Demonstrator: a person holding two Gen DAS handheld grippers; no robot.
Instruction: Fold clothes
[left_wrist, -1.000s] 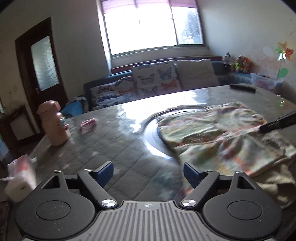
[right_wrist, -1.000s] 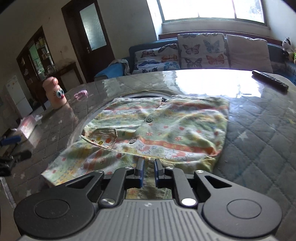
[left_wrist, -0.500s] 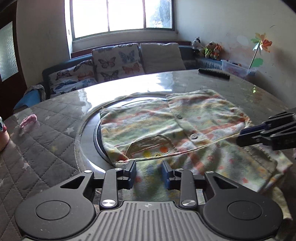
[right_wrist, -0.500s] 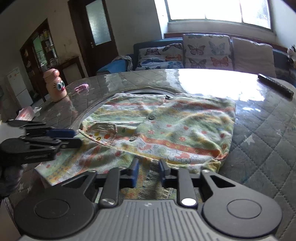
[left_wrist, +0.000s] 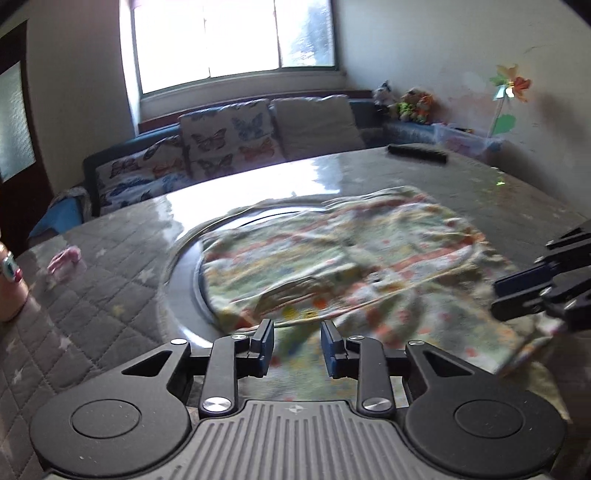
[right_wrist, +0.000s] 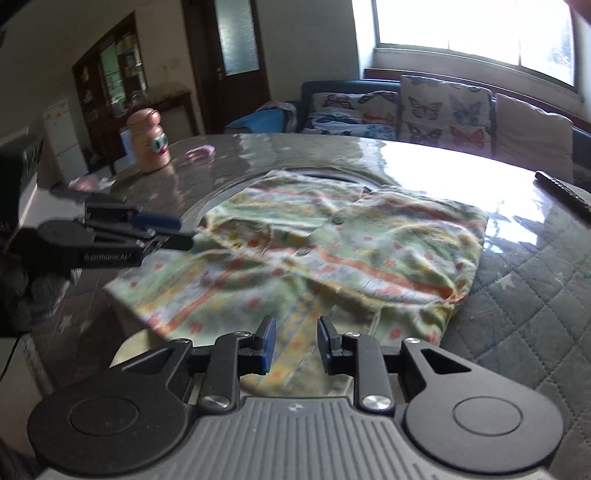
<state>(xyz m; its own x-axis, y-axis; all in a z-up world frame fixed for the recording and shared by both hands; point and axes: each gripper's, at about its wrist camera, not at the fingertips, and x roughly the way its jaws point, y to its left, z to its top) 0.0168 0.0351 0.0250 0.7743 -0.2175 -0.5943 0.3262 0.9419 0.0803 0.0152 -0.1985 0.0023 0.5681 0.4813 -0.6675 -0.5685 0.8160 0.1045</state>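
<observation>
— What is that pale green printed shirt (right_wrist: 369, 258) made of?

— Soft matt cloth, creased. The grey quilted worktop (right_wrist: 535, 332) under it has a stitched diamond pattern beneath a glossy clear cover that throws back window glare.

— And the black left tool (left_wrist: 297, 349)?

— Matt plastic with shiny metal rivets and blue pads (left_wrist: 264, 354). The peach round bottle (right_wrist: 151, 146) looks like smooth plastic.

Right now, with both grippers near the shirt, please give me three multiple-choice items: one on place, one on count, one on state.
1. Where does the remote lie?
A. on the shirt
B. on the table, beyond the shirt
C. on the sofa

2. How many grippers show in the right wrist view?
A. one
B. two
C. three

3. How do the right gripper jaws stand?
A. open
B. shut on the bottle
C. shut on the remote

Answers: 1 B, it lies apart from the shirt. 2 B, the left gripper shows too. 3 A, a gap shows between them.
</observation>
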